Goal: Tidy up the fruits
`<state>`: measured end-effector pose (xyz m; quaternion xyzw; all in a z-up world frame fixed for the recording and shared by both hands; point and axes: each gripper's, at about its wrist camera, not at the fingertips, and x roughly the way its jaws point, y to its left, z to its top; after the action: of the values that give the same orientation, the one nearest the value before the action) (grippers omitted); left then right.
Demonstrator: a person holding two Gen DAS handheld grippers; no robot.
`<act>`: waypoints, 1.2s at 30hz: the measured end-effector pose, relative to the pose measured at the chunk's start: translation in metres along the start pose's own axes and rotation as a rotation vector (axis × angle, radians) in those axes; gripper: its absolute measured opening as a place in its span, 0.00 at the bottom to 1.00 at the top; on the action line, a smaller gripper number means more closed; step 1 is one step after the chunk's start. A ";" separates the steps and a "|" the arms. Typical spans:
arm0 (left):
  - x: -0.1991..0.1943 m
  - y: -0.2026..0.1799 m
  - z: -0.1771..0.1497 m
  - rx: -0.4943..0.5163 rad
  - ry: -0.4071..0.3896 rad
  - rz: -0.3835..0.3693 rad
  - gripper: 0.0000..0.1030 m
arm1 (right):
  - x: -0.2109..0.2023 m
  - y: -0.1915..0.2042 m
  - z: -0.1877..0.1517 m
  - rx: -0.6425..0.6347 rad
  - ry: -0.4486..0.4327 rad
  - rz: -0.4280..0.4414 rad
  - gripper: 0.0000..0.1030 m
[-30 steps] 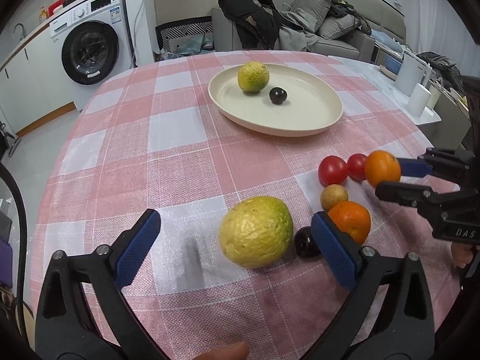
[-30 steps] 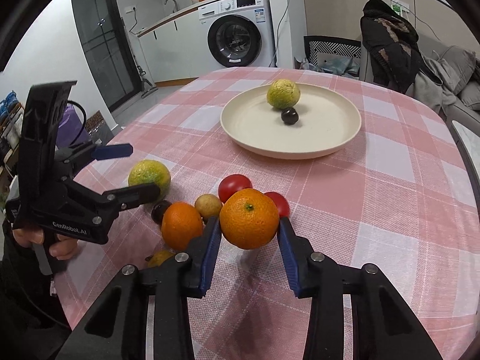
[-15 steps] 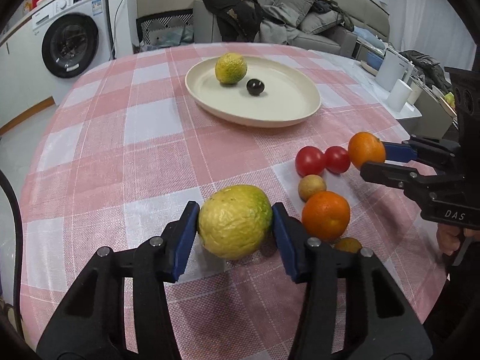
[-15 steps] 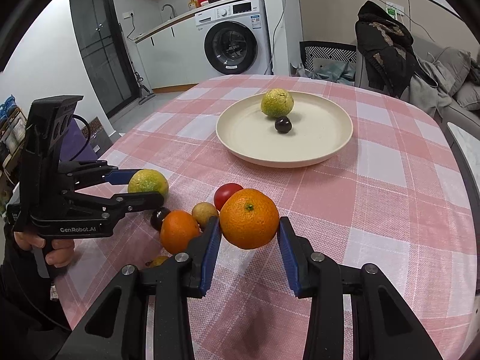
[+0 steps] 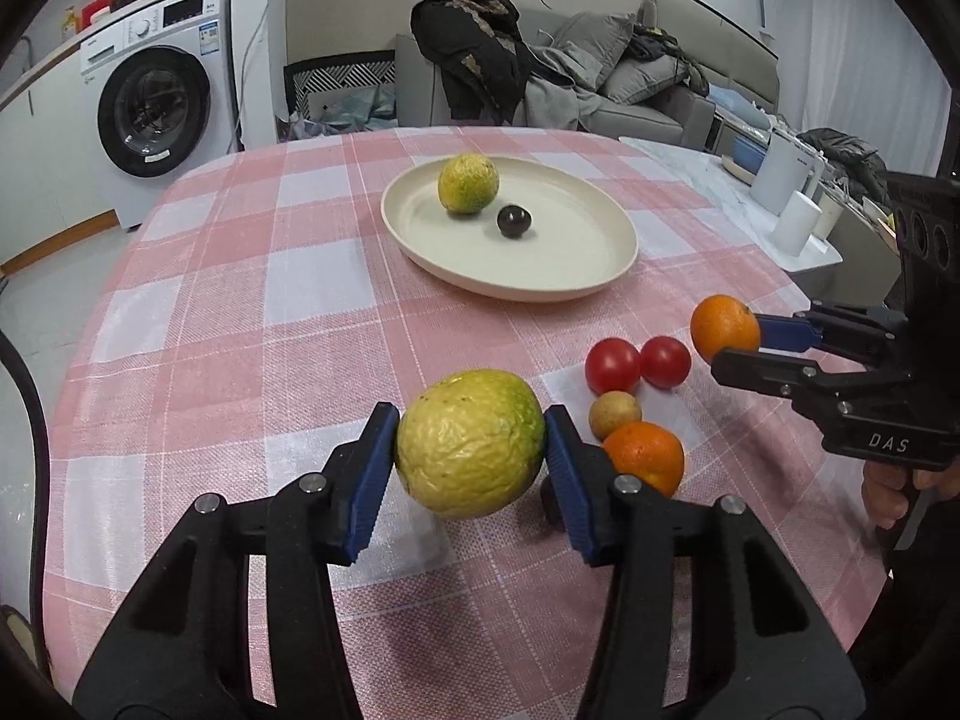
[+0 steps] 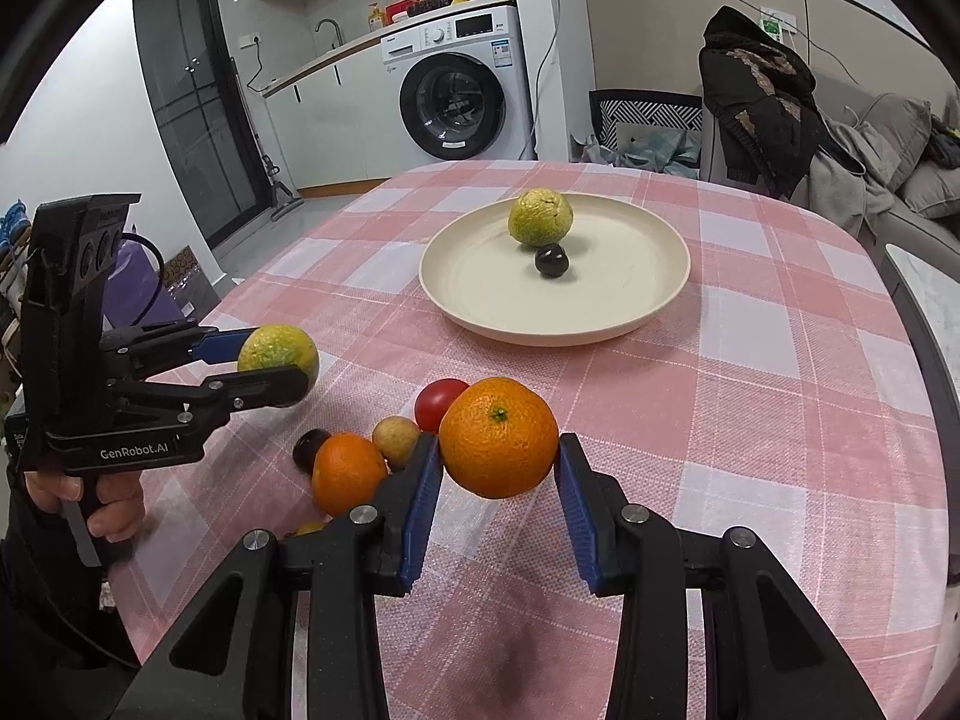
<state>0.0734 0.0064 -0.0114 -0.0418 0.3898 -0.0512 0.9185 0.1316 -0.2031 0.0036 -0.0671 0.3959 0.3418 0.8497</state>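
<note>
My left tongs (image 5: 471, 441) just closed and now clamp a wrinkled yellow-green citrus (image 5: 471, 443), lifted off the bench (image 5: 252, 324). My right tongs (image 6: 498, 468) clamp a smooth, dimpled orange (image 6: 498, 437). Blue ribbed pads, black plastic arms; "GenRobot.AI" printed on the left body, "DAS" on the right. Below: 2 glossy red tomatoes (image 5: 612, 365), 1 small tan round fruit (image 5: 613, 414), a second orange (image 5: 645, 457), 1 dark fruit half hidden, maybe a plum. Matte cream round plate (image 6: 624, 312) holds another bumpy citrus (image 6: 540, 218) and 1 dark glossy ball (image 6: 551, 260). Woven pink-white checked cloth. White washing machine (image 6: 459, 90), grey sofa with clothes behind.
</note>
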 end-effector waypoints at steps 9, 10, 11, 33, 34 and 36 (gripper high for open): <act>-0.020 0.003 0.009 -0.041 -0.103 0.007 0.45 | -0.006 -0.006 0.003 0.027 -0.044 -0.029 0.39; -0.021 0.003 0.010 -0.045 -0.110 0.006 0.45 | -0.007 -0.007 0.003 0.031 -0.049 -0.032 0.39; -0.022 0.002 0.010 -0.047 -0.114 0.006 0.45 | -0.009 -0.008 0.004 0.036 -0.056 -0.036 0.39; -0.016 -0.012 0.051 -0.029 -0.194 0.020 0.45 | -0.029 -0.031 0.027 0.111 -0.183 -0.038 0.39; -0.016 -0.013 0.053 -0.028 -0.197 0.020 0.45 | -0.030 -0.032 0.028 0.114 -0.190 -0.035 0.39; -0.015 -0.014 0.057 -0.029 -0.201 0.019 0.45 | -0.029 -0.033 0.032 0.117 -0.196 -0.033 0.39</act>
<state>0.1036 -0.0033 0.0402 -0.0563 0.2967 -0.0322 0.9528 0.1597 -0.2313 0.0414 0.0101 0.3290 0.3089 0.8923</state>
